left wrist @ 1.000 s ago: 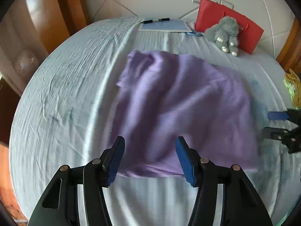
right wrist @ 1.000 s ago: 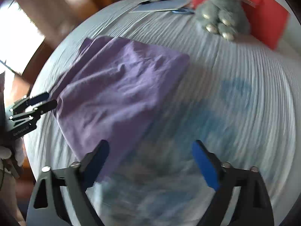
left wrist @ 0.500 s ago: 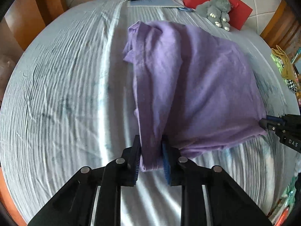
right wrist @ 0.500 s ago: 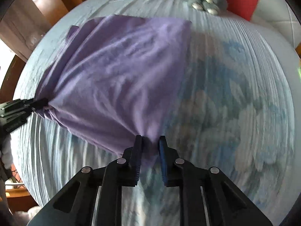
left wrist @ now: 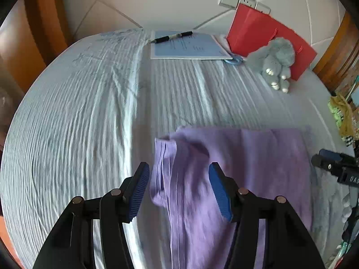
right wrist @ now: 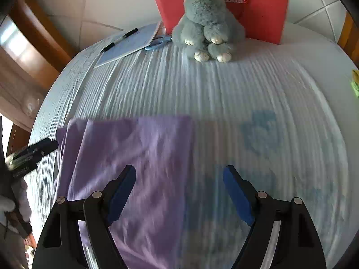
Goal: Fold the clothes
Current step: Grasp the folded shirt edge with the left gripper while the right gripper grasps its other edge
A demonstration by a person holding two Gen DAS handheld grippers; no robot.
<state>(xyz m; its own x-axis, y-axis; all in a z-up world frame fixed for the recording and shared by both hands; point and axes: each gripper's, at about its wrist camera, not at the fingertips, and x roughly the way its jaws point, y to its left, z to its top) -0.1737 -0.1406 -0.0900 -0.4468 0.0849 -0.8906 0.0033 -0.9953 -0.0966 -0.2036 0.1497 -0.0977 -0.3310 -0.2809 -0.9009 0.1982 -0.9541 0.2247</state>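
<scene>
A folded purple garment (left wrist: 235,170) lies flat on the pale blue bed sheet (left wrist: 78,123), close to the near edge. My left gripper (left wrist: 179,189) is open and empty, hovering over the garment's left edge. My right gripper (right wrist: 179,192) is open and empty over the garment's right edge (right wrist: 134,157). The right gripper also shows at the right side of the left wrist view (left wrist: 336,168). The left gripper shows at the left side of the right wrist view (right wrist: 31,154).
At the far end of the bed lie a notepad (left wrist: 186,47) with a pen (left wrist: 171,37), blue scissors (right wrist: 158,42), a grey plush rabbit (right wrist: 206,27) and a red paper bag (right wrist: 258,6). Wooden bed frame stands at both sides.
Both grippers were shut on the garment's near corners half a second ago. Both have opened and let go, and the garment now lies folded nearer to me.
</scene>
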